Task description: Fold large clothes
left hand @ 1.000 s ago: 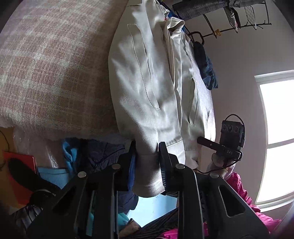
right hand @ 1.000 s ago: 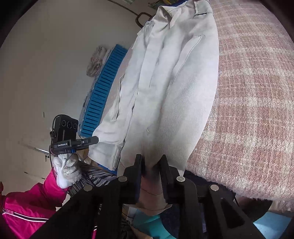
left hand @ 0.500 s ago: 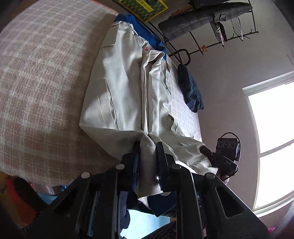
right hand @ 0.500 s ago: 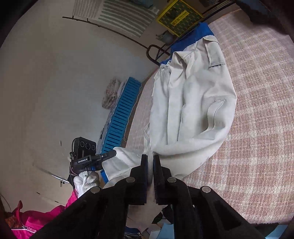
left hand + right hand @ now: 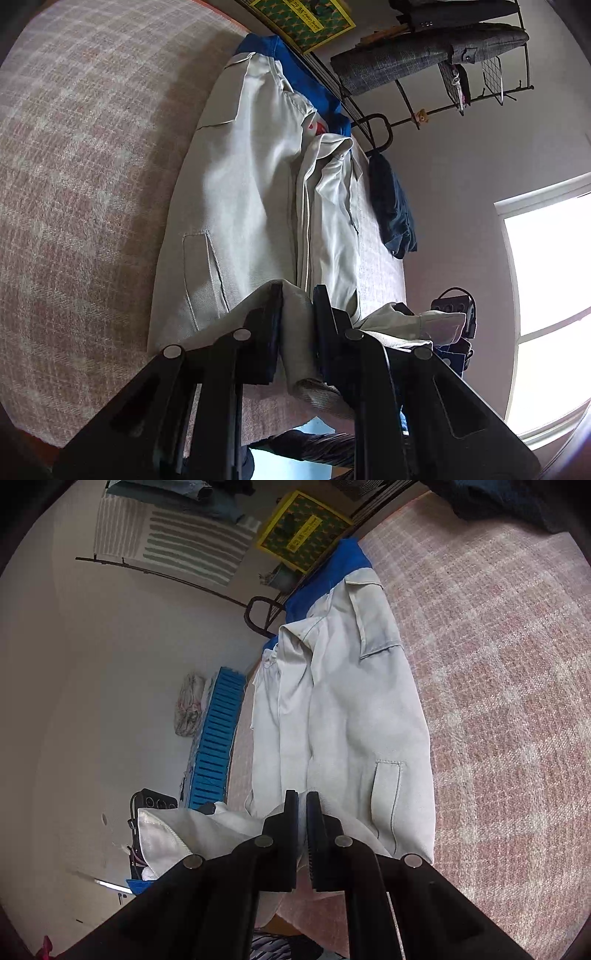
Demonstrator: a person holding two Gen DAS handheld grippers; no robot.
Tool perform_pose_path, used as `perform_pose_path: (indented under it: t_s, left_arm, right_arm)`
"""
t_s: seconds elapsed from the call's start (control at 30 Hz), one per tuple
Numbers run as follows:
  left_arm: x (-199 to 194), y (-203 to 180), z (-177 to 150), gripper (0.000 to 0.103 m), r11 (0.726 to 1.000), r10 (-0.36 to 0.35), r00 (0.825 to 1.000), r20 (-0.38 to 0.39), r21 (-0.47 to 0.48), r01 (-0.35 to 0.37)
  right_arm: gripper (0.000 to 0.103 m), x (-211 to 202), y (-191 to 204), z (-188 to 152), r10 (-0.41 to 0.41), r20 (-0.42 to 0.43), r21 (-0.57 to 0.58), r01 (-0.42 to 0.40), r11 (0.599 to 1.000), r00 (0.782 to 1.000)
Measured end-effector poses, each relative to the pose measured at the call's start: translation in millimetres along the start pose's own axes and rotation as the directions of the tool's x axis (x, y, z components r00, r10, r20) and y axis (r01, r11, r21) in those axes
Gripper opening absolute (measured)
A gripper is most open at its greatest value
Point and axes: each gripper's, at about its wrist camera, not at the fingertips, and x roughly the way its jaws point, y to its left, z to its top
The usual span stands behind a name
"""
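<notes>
A pale beige jacket (image 5: 243,206) lies lengthwise on a pink plaid bed cover (image 5: 81,177), collar at the far end; it also shows in the right wrist view (image 5: 351,716). My left gripper (image 5: 297,295) is shut on the jacket's hem, which is lifted and folded up over the jacket's lower part. My right gripper (image 5: 302,797) is shut on the hem at the other corner. Each view shows the other gripper (image 5: 452,314) (image 5: 155,812) holding a raised hem corner.
A blue cloth (image 5: 295,70) lies under the collar. A dark garment (image 5: 391,210) hangs off the bed edge. A clothes rack (image 5: 443,66) and a window (image 5: 550,295) stand beyond. A blue slatted panel (image 5: 218,738) leans by the wall.
Both grippers have carried the hem from below the bed edge up and forward over the jacket. The jacket's lower part has bunched toward the collar.
</notes>
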Motion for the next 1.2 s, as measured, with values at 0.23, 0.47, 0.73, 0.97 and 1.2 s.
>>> perform_pose_path:
  t_s: [0.23,0.47,0.73,0.97,1.2]
  left_arm:
    - [17,19,20,0.015,0.997,0.047,0.999,0.018,-0.057,-0.046]
    - [-4,6,41,0.057,0.996,0.085,0.987,0.134,0.016,-0.088]
    - [-22,33,20,0.057,0.994,0.097,0.990,0.106,0.048,-0.102]
    - [5,33,-4,0.057,0.986,0.124,0.992,-0.004,0.111,-0.123]
    - [22,31,2,0.057,0.983,0.146,0.989,-0.020,0.119,-0.143]
  right_arm:
    - [0.024,17,-19,20,-0.121,-0.001,0.043,0.121,0.992,0.993]
    - [0.036,-1,-30,39,-0.118,0.074,0.104,0.110,0.988,0.990]
    - [0.041,-10,-10,19,-0.167,0.024,-0.145,0.169,0.975,0.986]
    - [0.055,22,5,6,-0.218,-0.055,-0.260,0.196,0.945,0.975]
    - [0.060,38,3,-4,-0.261,-0.075,-0.307,0.227,0.924,0.962]
